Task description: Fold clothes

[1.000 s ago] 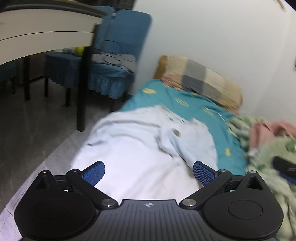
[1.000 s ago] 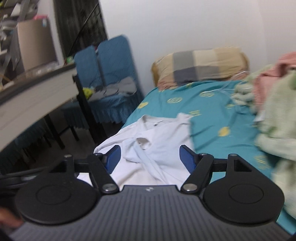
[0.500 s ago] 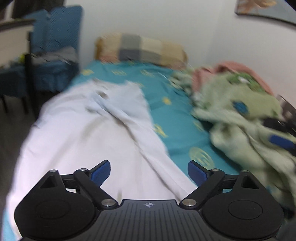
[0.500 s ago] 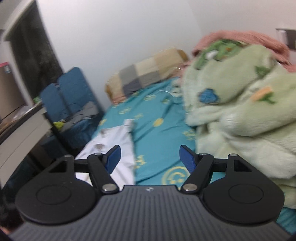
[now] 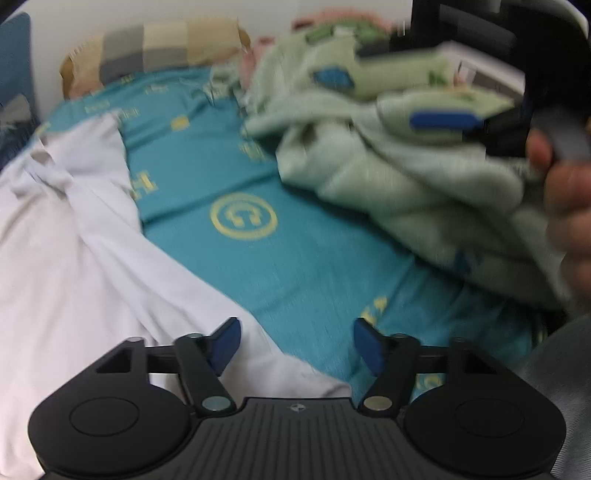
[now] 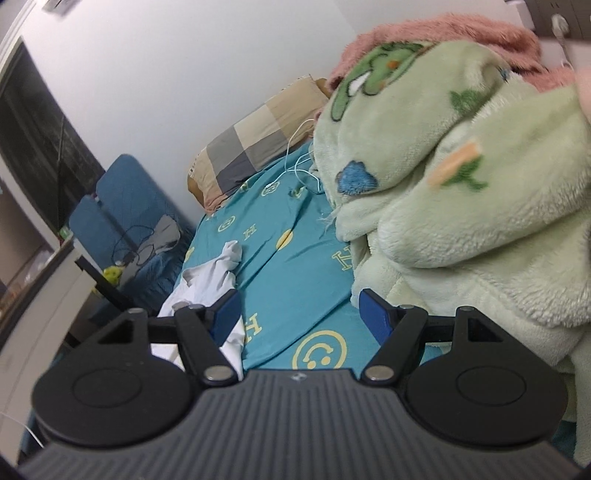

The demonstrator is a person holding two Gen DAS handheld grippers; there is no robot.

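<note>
A white garment (image 5: 74, 258) lies crumpled on the left of the teal bedsheet (image 5: 295, 266); its corner reaches in beneath my left gripper (image 5: 295, 343). That gripper's jaws are closing, and the pads do not press on any cloth. My right gripper (image 6: 300, 312) stands open over the sheet, with nothing between its fingers. The white garment (image 6: 214, 273) is to its left and a green fleece blanket (image 6: 461, 206) is heaped close on its right. In the left wrist view one blue finger (image 5: 443, 120) of the right gripper hovers over the green blanket (image 5: 388, 166), and a hand (image 5: 569, 206) holds it.
A checked pillow (image 6: 255, 136) lies at the head of the bed against the white wall. A pink blanket (image 6: 443, 33) lies behind the green one. A white cable (image 6: 299, 147) trails across the sheet. A blue-covered chair (image 6: 122, 206) and a dark desk stand left of the bed.
Both views have swung right, from over the white garment toward the green blanket. The left gripper's jaws have narrowed. The right gripper's jaws keep the same width.
</note>
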